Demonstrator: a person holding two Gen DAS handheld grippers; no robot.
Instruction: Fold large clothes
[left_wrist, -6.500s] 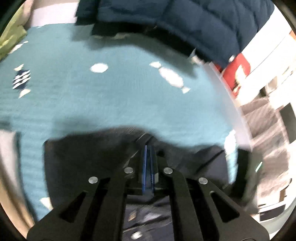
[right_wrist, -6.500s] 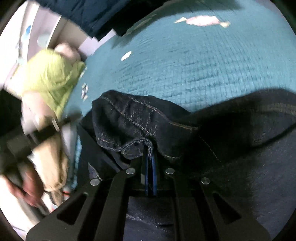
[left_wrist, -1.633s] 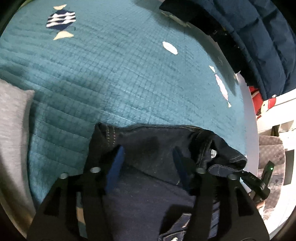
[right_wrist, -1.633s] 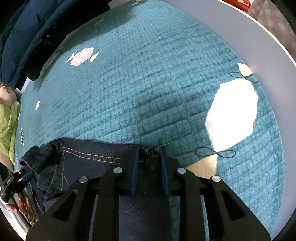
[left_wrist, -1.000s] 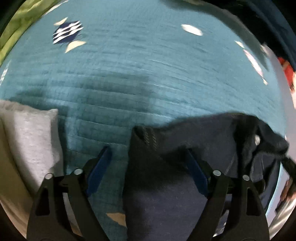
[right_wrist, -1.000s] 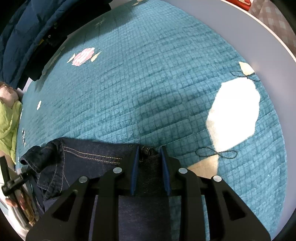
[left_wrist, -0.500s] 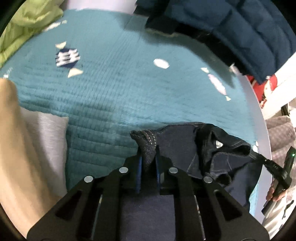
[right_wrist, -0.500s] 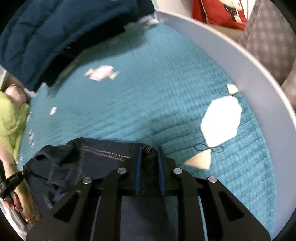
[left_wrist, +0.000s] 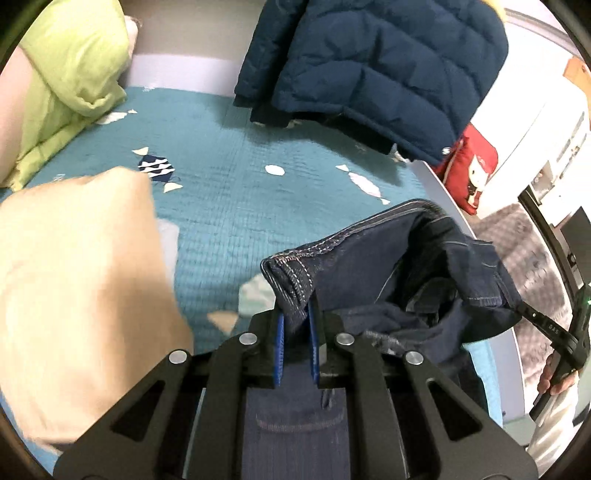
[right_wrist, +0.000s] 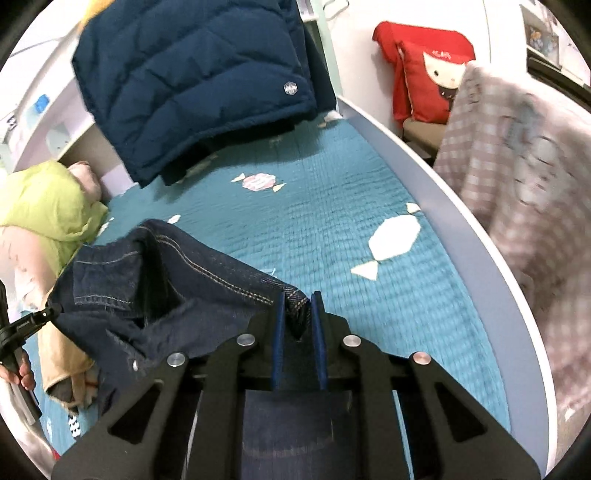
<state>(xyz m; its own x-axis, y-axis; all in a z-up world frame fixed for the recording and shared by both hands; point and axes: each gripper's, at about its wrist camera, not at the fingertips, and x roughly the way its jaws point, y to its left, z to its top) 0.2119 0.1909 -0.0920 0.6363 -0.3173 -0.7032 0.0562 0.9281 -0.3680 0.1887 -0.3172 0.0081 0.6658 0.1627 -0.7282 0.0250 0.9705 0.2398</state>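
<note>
We have the left hand-held gripper (left_wrist: 296, 325) pinching one stitched corner of the dark jeans (left_wrist: 406, 266), blue pads pressed tight on the denim. The right hand-held gripper (right_wrist: 298, 317) pinches the opposite corner the same way. Both point forward and slightly down over the teal bedspread (left_wrist: 236, 192), and the jeans hang between them above it, sagging open in the middle. The navy puffer jacket (left_wrist: 369, 66) hangs past the far end of the bedspread; a green pillow (left_wrist: 70, 66) lies at its far-left corner, a red cushion (right_wrist: 424, 81) beyond its right edge. A blurred beige cloth (left_wrist: 74, 277) sits left of the jeans.
</note>
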